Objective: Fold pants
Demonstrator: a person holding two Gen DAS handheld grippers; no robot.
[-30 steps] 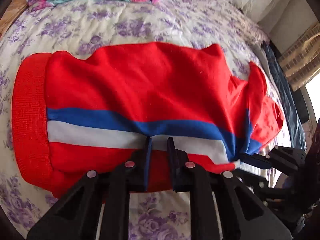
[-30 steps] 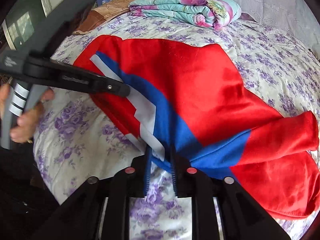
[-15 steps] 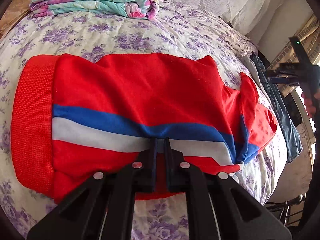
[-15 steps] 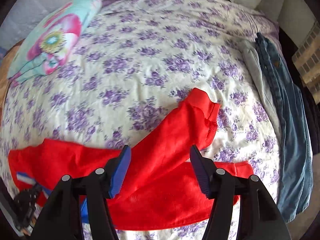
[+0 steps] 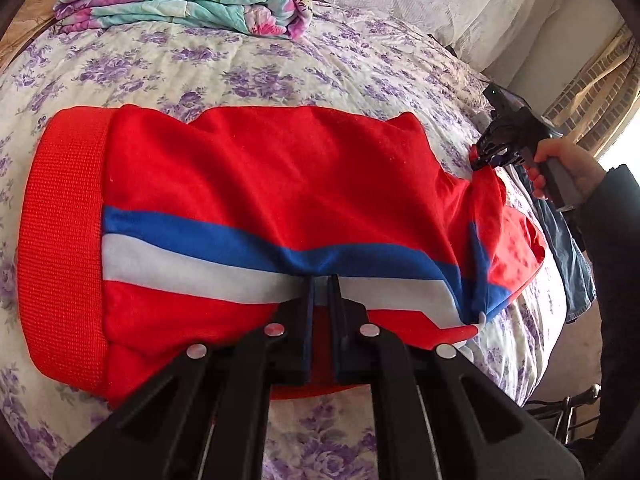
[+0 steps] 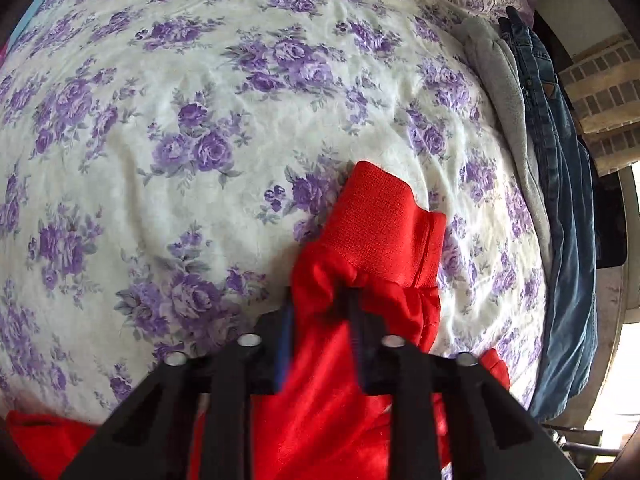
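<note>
Red pants with a blue and white side stripe lie across the flowered bed, ribbed waistband at the left. My left gripper is shut on the near edge of the pants at the stripe. My right gripper is shut on a bunched red leg just below its ribbed cuff. It also shows in the left wrist view, holding the leg end at the far right.
The bed's purple-flowered quilt spreads under everything. A folded turquoise blanket lies at the back. Blue jeans and a grey garment hang along the bed's right edge. A brick wall is beyond.
My right gripper let go of the stripe edge, swung over to the leg end and closed on the leg by the cuff. My left gripper kept its hold.
</note>
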